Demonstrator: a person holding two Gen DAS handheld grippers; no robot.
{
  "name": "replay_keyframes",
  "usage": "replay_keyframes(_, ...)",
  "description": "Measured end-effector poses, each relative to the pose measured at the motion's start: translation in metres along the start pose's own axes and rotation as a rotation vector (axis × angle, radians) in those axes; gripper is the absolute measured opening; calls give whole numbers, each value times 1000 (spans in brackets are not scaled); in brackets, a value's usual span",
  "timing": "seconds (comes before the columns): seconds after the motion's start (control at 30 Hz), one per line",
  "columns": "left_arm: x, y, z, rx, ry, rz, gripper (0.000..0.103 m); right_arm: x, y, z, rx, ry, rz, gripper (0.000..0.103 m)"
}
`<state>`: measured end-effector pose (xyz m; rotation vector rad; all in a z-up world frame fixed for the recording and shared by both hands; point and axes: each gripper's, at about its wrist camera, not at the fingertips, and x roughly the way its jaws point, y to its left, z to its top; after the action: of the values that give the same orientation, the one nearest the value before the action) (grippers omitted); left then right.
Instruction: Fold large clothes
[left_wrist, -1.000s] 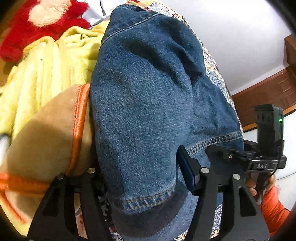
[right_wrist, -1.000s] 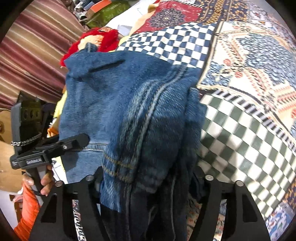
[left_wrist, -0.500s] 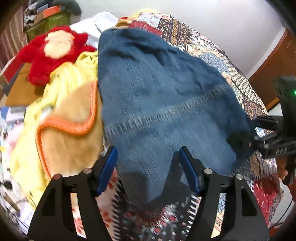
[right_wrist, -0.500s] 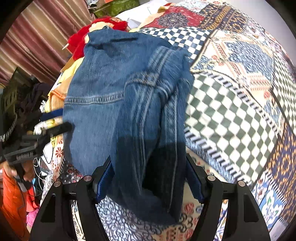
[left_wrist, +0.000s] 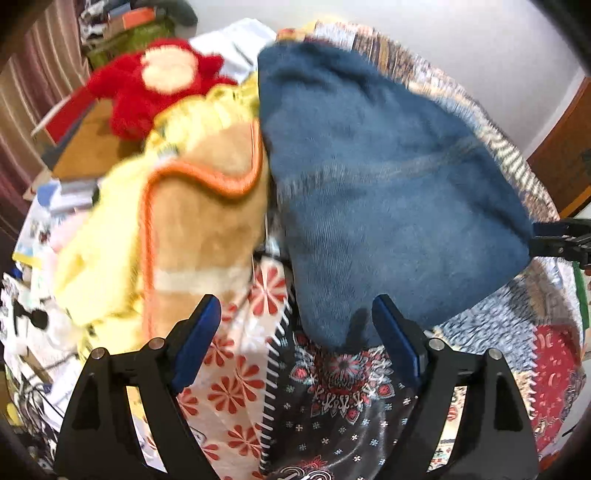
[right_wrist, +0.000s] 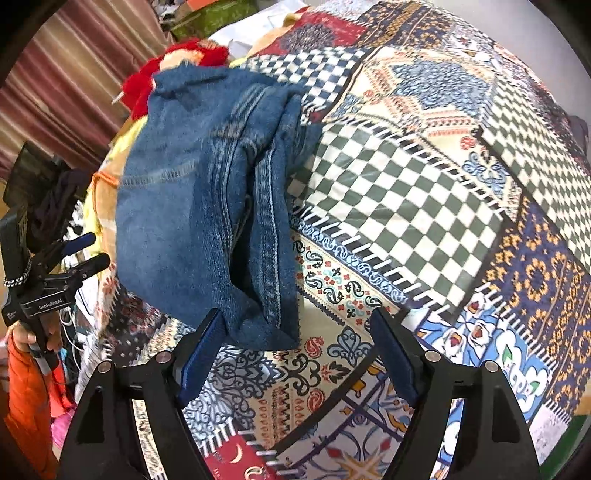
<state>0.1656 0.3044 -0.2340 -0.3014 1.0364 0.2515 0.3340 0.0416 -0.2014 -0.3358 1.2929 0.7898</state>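
I am looking along my left gripper (left_wrist: 295, 332) and its jaws are standing wide apart, gripping nothing. At 9 o'clock in this view a yellow blanket (left_wrist: 107, 243) with an orange-trimmed tan patch is crowding the edge of the bed, with a red plush toy (left_wrist: 155, 81) behind it at 11 o'clock. The folded jeans (left_wrist: 388, 192) are lying on the quilt (left_wrist: 332, 406) from 12 to 3 o'clock, their near hem just ahead of my right-hand fingertip; the view is blurred, so I cannot tell whether they are touching. Between the blanket and the jeans a strip of quilt is showing toward 6 o'clock.

Through the right wrist camera, at 9 o'clock, I am seeing the left gripper from the side, and its body is reading "GenRobot.AI". My right gripper (right_wrist: 295, 328) is also standing with jaws apart, and the jeans' (right_wrist: 207, 206) near corner is lying between the tips, loose, close against the left pad. The jeans are running from 6 up to 11 o'clock. From 12 round to 5 o'clock the patchwork quilt (right_wrist: 424, 203) is spreading bare, checkered and floral. A striped curtain (right_wrist: 66, 70) is hanging at 10 o'clock, and a white wall is showing beyond the bed at 1 o'clock.
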Motion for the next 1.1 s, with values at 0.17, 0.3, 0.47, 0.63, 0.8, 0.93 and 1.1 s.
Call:
replay_keyframes(0.17, -23, -7, 38, 33, -122, 19, 85, -22, -1, 23, 30, -71, 54, 79)
replay_keyframes(0.3, -14, -12, 68, 85, -158, 22, 91, -27, 6, 50, 15, -111, 69, 79)
replay_keyframes(0.47, 36, -15, 107, 148, -104, 70, 91, -4, 40, 84, -21, -135, 70, 79)
replay_keyframes(0.63, 72, -11, 135, 120, -100, 49, 91, 33, 54, 113, -55, -128, 41, 79)
replay_keyframes(0.8, 96, -2, 167, 45, -116, 47, 92, 65, 38, 136, -45, -119, -27, 79)
replay_keyframes(0.93, 112, 4, 182, 16, -112, 67, 93, 78, 17, 143, 5, -110, 47, 79)
replay_keyframes(1.1, 107, -4, 185, 9, -110, 95, 93, 63, 20, 140, 14, -145, 14, 79)
